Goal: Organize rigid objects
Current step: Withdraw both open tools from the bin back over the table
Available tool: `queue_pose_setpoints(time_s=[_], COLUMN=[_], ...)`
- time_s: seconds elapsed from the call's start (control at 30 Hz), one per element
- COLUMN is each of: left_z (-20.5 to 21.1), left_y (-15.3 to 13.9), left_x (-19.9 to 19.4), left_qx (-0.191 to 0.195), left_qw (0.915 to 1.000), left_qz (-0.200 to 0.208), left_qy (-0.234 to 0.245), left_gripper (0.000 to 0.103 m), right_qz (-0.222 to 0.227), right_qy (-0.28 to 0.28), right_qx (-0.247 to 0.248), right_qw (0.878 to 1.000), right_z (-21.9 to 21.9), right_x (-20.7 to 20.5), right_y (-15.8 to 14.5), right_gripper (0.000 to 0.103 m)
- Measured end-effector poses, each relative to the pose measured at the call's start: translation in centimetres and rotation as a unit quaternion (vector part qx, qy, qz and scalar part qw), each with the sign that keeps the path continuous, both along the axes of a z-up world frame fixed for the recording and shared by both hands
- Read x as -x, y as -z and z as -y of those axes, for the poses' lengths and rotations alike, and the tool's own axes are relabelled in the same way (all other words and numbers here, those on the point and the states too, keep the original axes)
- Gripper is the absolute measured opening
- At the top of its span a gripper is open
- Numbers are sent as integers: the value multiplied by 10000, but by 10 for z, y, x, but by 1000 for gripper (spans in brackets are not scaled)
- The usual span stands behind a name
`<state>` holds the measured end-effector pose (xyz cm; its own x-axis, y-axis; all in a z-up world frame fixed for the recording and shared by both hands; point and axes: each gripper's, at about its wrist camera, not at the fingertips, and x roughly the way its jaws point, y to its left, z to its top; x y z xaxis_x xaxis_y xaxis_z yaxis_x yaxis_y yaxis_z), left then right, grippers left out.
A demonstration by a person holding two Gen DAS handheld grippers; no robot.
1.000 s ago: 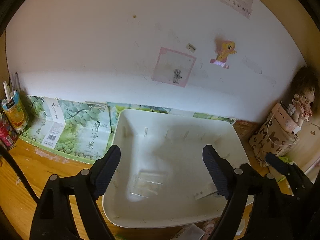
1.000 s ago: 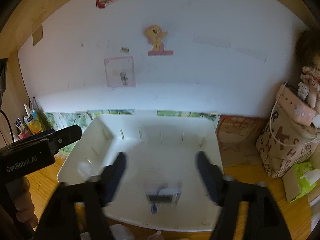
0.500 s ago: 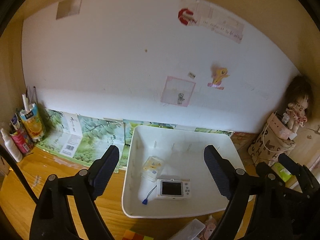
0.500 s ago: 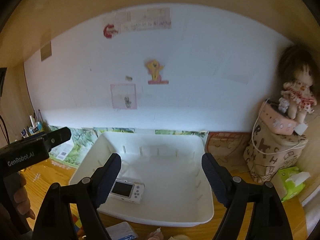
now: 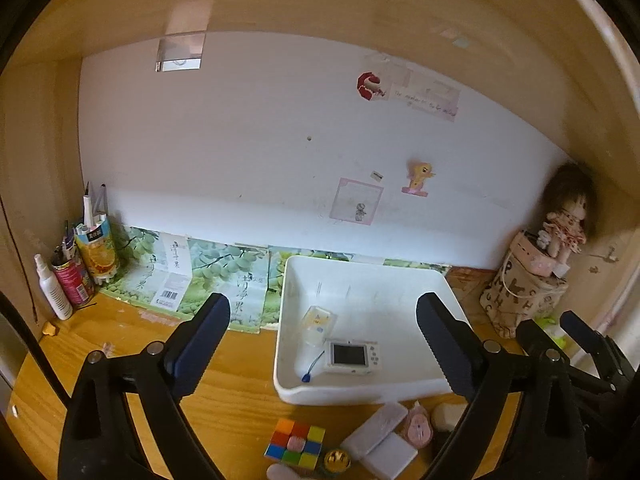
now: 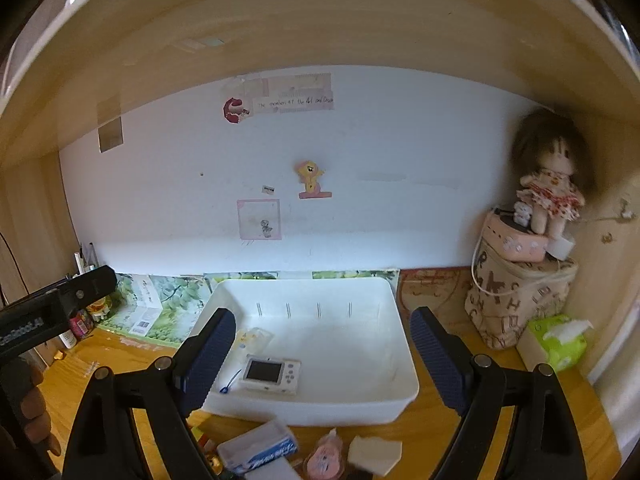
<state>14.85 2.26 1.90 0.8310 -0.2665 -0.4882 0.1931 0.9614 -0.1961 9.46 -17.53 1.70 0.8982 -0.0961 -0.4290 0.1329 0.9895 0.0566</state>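
Blurred pink trinket (image 6: 325,458) — frame-cut cube (image 5: 295,445)

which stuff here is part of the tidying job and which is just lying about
Part of the job:
white bin
toy camera
clear case
puzzle cube
white boxes
pink round toy

Just lying about:
doll
patterned bag
tissue pack
juice carton
spray bottle

The white bin (image 5: 362,280) stood open from above, its right and rear floor bare, while a small camera (image 5: 351,356) and a clear packet (image 5: 318,322) took the near left corner. In front of its near wall a puzzle cube (image 5: 295,443), flat white boxes (image 5: 380,442) and pink trinkets (image 5: 418,428) crowded the table (image 5: 132,332). Left of the bin the wood lay clear up to the bottles and cartons (image 5: 80,264) in the far left corner; the patterned bag (image 6: 516,300) and tissue box (image 6: 556,342) closed the right side.
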Motion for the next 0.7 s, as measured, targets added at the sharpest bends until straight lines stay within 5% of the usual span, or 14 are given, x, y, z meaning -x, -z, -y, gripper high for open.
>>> queue_pose_setpoints(time_s=[0.7], left_z=[-35], left_y=[31], left_x=[68], left_qx=[-438], left_qw=[9981], left_qz=[-430], left_qy=[93], left_gripper=[96], right_qz=[-418], right_qy=[291], right_qx=[-122], right_qw=[9986], right_z=[-46], right_x=[88], right_y=[37], right_gripper=[89])
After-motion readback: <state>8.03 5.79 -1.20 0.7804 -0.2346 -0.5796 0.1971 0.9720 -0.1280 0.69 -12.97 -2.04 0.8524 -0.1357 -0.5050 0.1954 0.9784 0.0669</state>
